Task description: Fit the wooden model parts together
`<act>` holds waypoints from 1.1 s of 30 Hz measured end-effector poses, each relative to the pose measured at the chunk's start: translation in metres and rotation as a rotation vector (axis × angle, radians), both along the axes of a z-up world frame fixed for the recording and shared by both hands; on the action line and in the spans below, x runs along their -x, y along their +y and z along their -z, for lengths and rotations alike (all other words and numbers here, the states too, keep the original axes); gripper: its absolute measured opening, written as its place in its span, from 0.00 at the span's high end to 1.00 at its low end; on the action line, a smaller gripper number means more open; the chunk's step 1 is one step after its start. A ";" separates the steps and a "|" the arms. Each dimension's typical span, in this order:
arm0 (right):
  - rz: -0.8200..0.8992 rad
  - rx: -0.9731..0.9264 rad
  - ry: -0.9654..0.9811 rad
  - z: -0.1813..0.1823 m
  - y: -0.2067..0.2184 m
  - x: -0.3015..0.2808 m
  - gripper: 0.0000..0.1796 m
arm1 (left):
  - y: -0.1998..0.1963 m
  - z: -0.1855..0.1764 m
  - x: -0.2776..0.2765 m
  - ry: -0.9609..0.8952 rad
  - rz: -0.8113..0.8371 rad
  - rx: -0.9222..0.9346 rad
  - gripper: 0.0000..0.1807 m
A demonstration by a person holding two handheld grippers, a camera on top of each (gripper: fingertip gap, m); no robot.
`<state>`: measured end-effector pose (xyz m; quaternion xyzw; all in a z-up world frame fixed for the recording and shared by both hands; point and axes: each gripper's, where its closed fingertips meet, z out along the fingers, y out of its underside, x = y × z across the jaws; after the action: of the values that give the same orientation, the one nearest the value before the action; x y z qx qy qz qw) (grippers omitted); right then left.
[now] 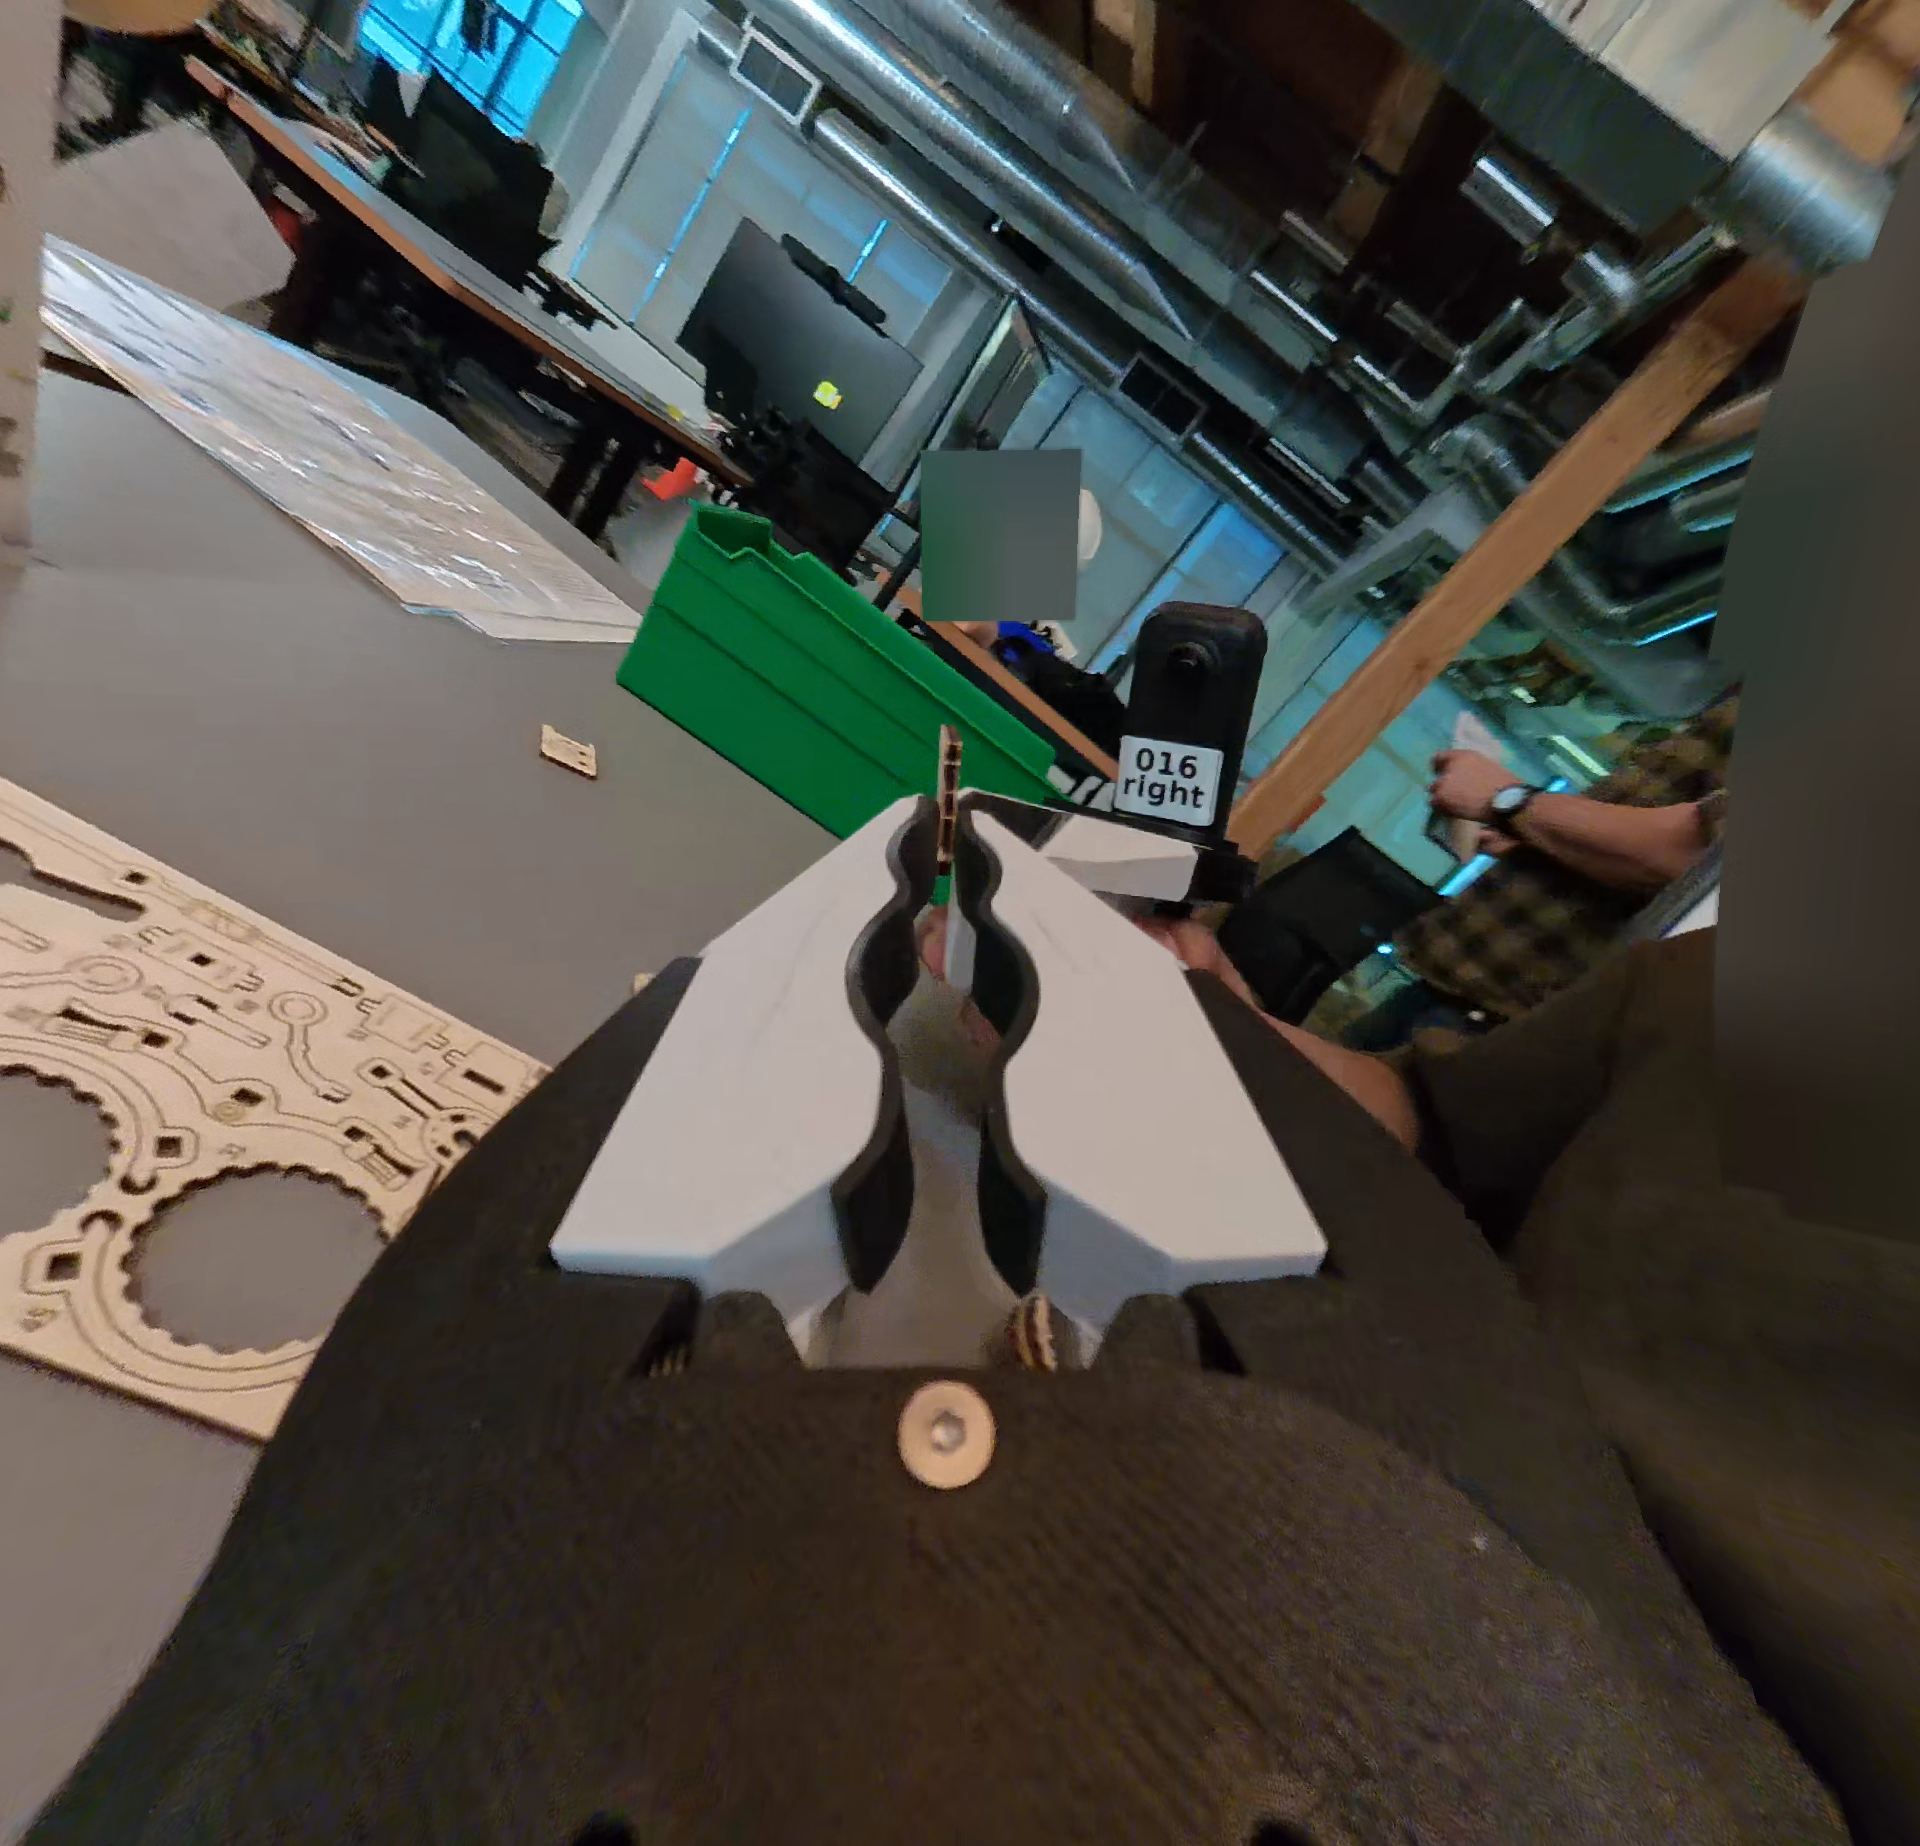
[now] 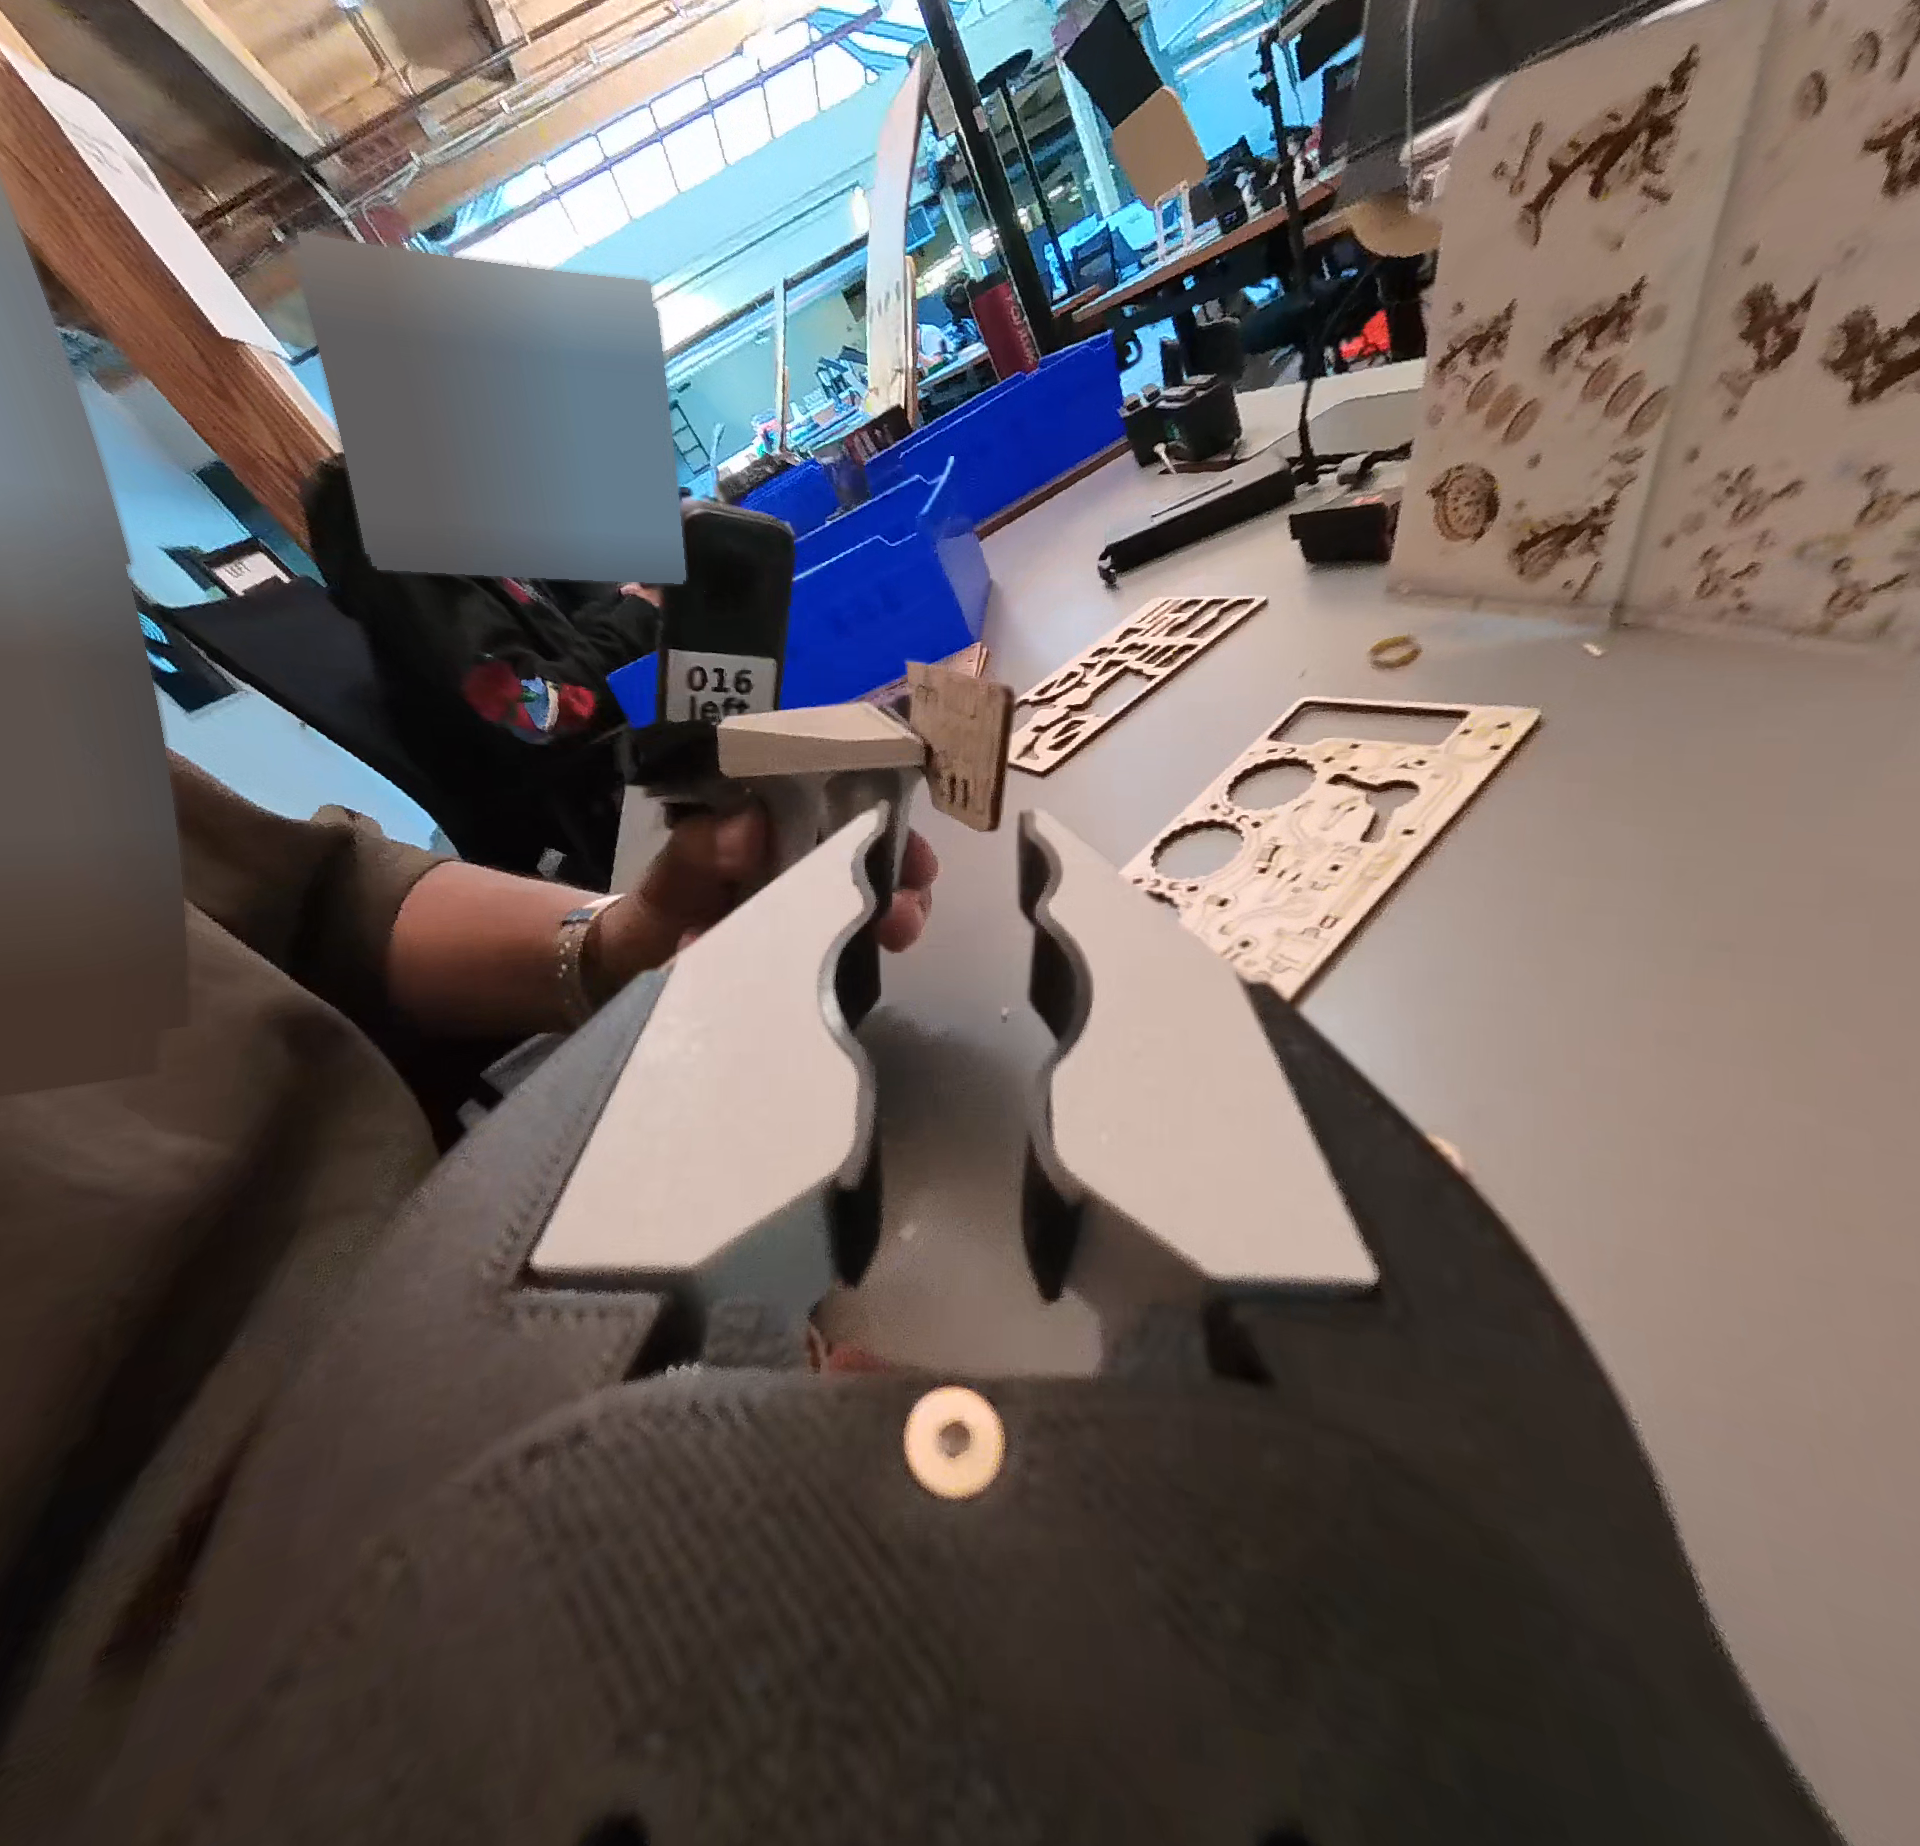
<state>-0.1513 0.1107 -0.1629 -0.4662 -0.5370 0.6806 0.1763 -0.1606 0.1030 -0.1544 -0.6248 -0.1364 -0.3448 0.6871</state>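
Presently the left gripper (image 2: 914,747) pinches a thin wooden piece (image 2: 961,752) edge-on. The right gripper (image 2: 956,851), jaws spread, sits just beside it. A clumsy grab could likely twist the piece loose.

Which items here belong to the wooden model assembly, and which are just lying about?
Job:
- small flat wooden part, pinched in the left gripper
- open right gripper
- pale laser-cut plywood sheet with round holes
- second cut-out plywood sheet
- small loose wooden piece

Lying about:
- green plastic bin
- blue plastic bins
- yellow rubber band
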 end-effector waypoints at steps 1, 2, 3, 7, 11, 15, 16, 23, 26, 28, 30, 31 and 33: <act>-0.005 -0.004 0.012 -0.001 -0.001 -0.001 0.88 | 0.000 0.000 -0.001 -0.016 0.017 -0.003 1.00; -0.015 0.002 0.023 -0.003 -0.002 -0.001 0.88 | 0.000 -0.001 -0.003 -0.027 0.033 -0.008 1.00; -0.025 0.011 0.032 -0.005 -0.003 -0.002 0.88 | -0.001 -0.001 -0.004 -0.029 0.041 -0.010 1.00; -0.055 0.015 0.061 -0.009 -0.005 -0.006 0.96 | -0.003 -0.006 -0.011 -0.059 0.113 -0.040 1.00; -0.087 -0.034 0.094 -0.011 -0.006 -0.009 0.98 | -0.005 -0.007 -0.012 -0.115 0.148 -0.052 0.99; -0.081 -0.036 0.092 -0.010 -0.006 -0.009 0.98 | -0.005 -0.009 -0.015 -0.053 0.140 -0.060 1.00; -0.089 -0.020 0.093 -0.011 -0.006 -0.010 0.99 | -0.006 -0.010 -0.016 -0.034 0.143 -0.063 0.99; -0.140 0.033 0.106 -0.019 -0.002 -0.015 1.00 | -0.008 -0.007 -0.020 -0.084 0.239 -0.051 0.91; -0.171 0.158 0.074 -0.022 0.000 -0.015 1.00 | -0.006 -0.004 -0.027 -0.112 0.278 -0.038 0.91; -0.202 0.238 0.039 -0.021 -0.002 -0.015 1.00 | -0.007 -0.006 -0.029 -0.118 0.279 -0.044 0.92; -0.226 0.279 0.011 -0.019 -0.005 -0.015 1.00 | -0.007 -0.007 -0.030 -0.120 0.284 -0.052 0.93; -0.238 0.294 -0.003 -0.017 -0.007 -0.016 1.00 | -0.008 -0.008 -0.030 -0.122 0.286 -0.055 0.95; -0.259 0.326 -0.026 -0.016 -0.010 -0.016 1.00 | -0.008 -0.008 -0.031 -0.120 0.290 -0.059 0.97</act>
<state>-0.1356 0.1002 -0.1468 -0.4244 -0.4775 0.7693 0.0030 -0.1294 0.0947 -0.1459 -0.5957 -0.0755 -0.4809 0.6389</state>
